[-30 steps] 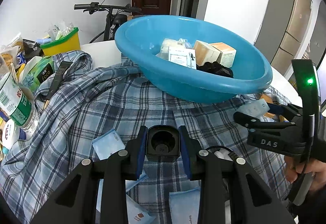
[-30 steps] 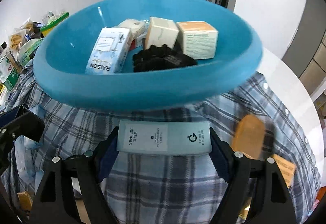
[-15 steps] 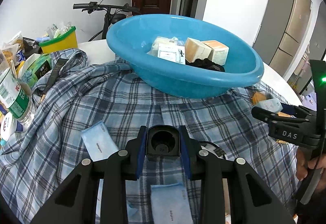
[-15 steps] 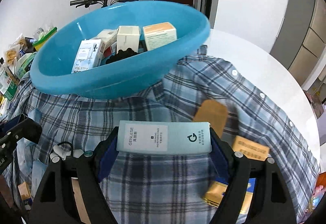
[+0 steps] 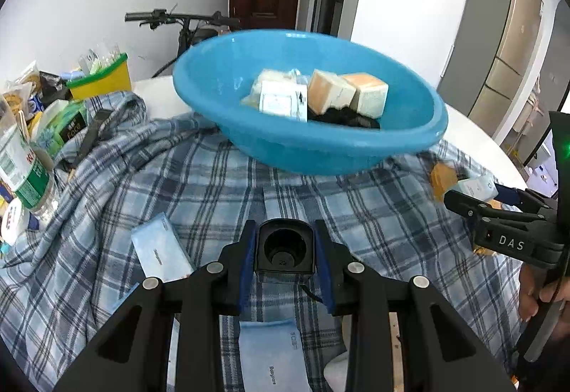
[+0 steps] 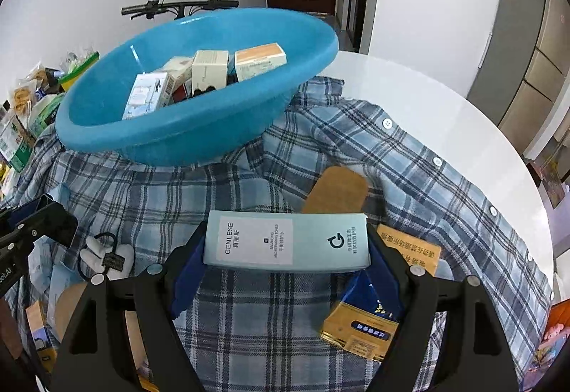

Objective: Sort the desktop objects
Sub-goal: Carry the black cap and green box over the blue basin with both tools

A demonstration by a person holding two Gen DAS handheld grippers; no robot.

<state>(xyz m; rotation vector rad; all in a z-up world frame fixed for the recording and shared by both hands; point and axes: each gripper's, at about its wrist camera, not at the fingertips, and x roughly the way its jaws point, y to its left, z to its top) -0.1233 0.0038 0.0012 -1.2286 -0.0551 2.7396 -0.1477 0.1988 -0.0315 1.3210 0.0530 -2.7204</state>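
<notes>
White round table [image 6: 445, 114] w/ plaid shirt [image 6: 249, 189] spread over it, door behind. Basin [image 6: 199, 128] sits ahead-left of R gripper [image 6: 286, 246], further off than 1 s ago: R has pulled back w/ toner box [image 6: 285, 242] clamped crosswise between its jaws, not dropped in yet. L gripper [image 5: 285, 249] clenched on small black cup [image 5: 285, 246], basin straight ahead. Both items prob still need binning. Sachets [image 5: 160, 249] lie just ahead-left of L.

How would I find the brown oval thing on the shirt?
Start at the big blue basin sitting on the checked shirt. Look below its right side, just beyond the pale box held in the right tool. The brown oval pad is flat, rounded and plain; its neighbours are printed boxes.
</notes>
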